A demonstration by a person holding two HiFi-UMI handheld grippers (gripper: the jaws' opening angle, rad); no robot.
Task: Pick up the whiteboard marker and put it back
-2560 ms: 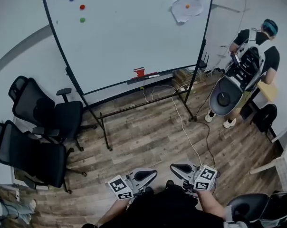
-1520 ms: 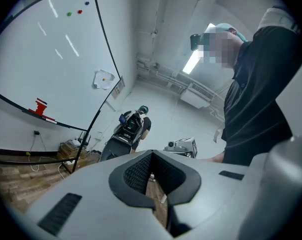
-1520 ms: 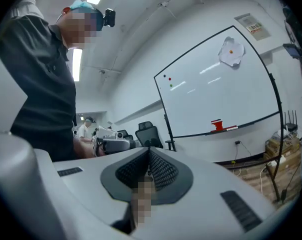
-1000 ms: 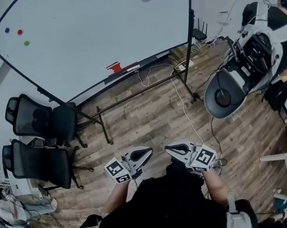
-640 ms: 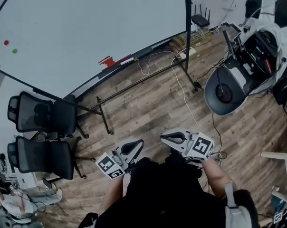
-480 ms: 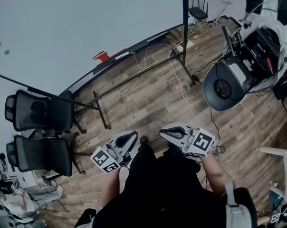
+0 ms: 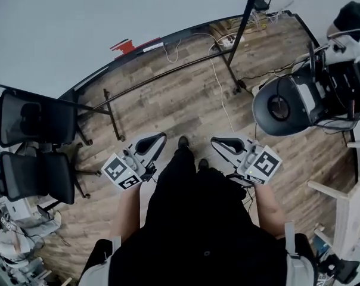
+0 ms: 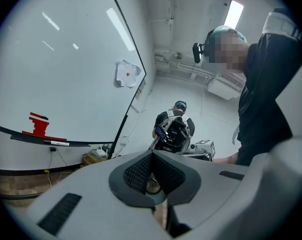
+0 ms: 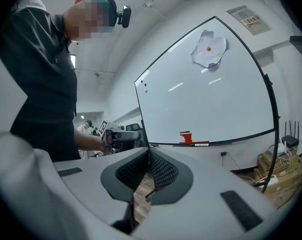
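The whiteboard marker [image 7: 154, 46] lies on the whiteboard's tray [image 7: 90, 79], just right of a red eraser [image 7: 124, 44]. In the left gripper view the marker [image 8: 58, 143] lies below the eraser [image 8: 38, 126]. The right gripper view shows the marker [image 9: 201, 144] beside the eraser [image 9: 186, 136]. My left gripper [image 7: 160, 138] and right gripper [image 7: 216, 140] are held close to my body, far from the tray. Both jaws are shut with nothing between them. The left gripper [image 9: 118, 134] also shows in the right gripper view.
Two black office chairs [image 7: 26, 121] [image 7: 32, 177] stand at the left. The whiteboard's stand bar [image 7: 162, 76] and a white cable [image 7: 219, 94] cross the wooden floor ahead. Another person [image 7: 351, 20] with a round dark device [image 7: 280, 106] is at the right.
The head view has tilted down and moved nearer the whiteboard, so the tray now sits near the top of the frame. Both grippers stay shut by my body.
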